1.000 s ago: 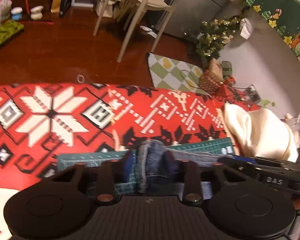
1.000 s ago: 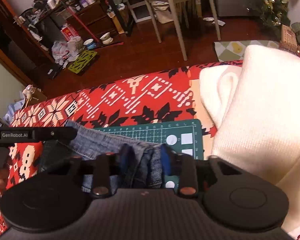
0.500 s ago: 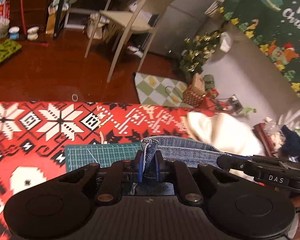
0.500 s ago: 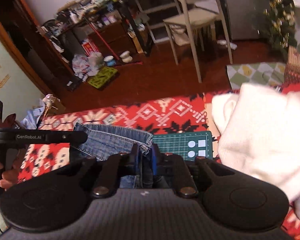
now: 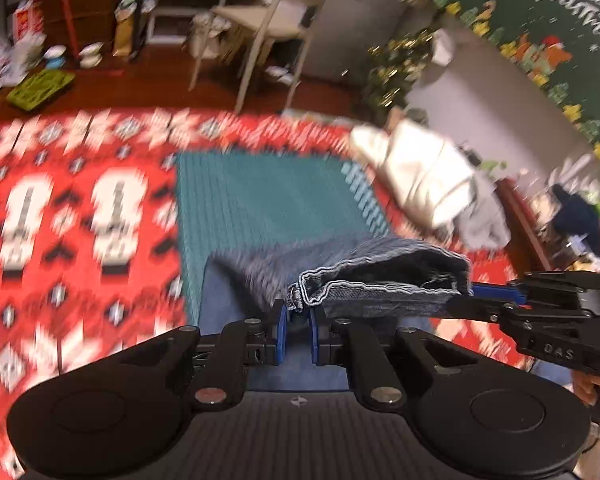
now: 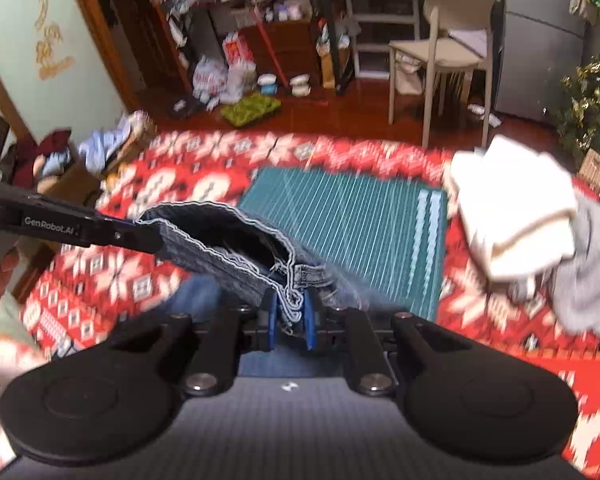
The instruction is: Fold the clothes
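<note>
Left tongs (image 5: 298, 330) clenched on blue denim garment's (image 5: 380, 280) stitched hem. Right tongs (image 6: 290, 318) grip same hem, jaws easing apart. Garment hangs raised above green cutting mat (image 5: 268, 200).

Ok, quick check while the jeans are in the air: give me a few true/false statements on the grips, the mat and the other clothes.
1. Both grippers hold the same denim hem. True: the left gripper and the right gripper each pinch an end of the jeans; the right gripper's jaws are opening slightly, with denim between them.
2. The green cutting mat is fully covered by denim. False: most of it is bare.
3. A folded cream garment lies right of the mat. True.
4. The cream garment lies on the beige chair. False: it lies on the red patterned cloth; the chair stands on the floor beyond.
5. The hem hangs slack in a loop. False: it is stretched between the grippers.
</note>
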Tool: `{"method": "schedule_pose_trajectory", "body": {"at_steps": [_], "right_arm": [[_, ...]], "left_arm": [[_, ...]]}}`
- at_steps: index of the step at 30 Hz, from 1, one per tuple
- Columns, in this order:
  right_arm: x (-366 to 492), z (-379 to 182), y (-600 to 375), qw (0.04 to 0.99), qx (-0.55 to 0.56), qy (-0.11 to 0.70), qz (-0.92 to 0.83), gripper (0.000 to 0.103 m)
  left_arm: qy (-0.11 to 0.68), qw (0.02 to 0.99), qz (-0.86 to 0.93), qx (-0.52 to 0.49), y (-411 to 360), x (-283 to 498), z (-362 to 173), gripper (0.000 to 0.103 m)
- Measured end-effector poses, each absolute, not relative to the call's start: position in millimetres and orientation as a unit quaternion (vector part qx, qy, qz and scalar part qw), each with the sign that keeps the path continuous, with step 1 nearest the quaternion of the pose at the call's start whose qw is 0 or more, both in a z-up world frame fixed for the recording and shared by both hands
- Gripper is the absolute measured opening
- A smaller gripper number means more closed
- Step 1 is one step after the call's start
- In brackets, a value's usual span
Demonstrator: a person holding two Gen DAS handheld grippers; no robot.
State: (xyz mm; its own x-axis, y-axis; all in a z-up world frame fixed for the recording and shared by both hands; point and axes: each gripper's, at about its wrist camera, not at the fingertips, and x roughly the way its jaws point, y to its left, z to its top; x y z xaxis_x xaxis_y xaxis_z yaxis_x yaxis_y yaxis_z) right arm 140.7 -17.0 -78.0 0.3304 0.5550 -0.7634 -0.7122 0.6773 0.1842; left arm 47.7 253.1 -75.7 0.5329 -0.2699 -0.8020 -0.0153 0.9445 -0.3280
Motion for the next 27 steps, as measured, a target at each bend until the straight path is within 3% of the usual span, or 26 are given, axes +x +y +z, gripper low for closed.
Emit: {"method": "schedule_pose_trajectory", "body": {"at_steps": [6, 15, 19, 27], "right_arm": [[107, -92, -24, 0.8, -0.106, 0.441, 0.392, 0.024], [122, -75, -41, 0.8, -0.034, 0.441, 0.405, 0.027], [148, -99, -44, 0.802, 0.016, 0.463, 0.376, 0.029], [195, -165, -77, 0.801, 0.164, 0.498, 0.29, 0.044]], "left_arm": [[0.521, 0.842, -0.029, -0.139, 260, 16, -104, 0.012], [0.483, 0.851, -0.027, -0.203, 281, 14, -97, 0.03], [0.475, 0.849, -0.032, -0.229, 276, 33, -115, 0.035], [0.434, 0.839, -0.008, -0.328, 295, 56, -154, 0.047]]}}
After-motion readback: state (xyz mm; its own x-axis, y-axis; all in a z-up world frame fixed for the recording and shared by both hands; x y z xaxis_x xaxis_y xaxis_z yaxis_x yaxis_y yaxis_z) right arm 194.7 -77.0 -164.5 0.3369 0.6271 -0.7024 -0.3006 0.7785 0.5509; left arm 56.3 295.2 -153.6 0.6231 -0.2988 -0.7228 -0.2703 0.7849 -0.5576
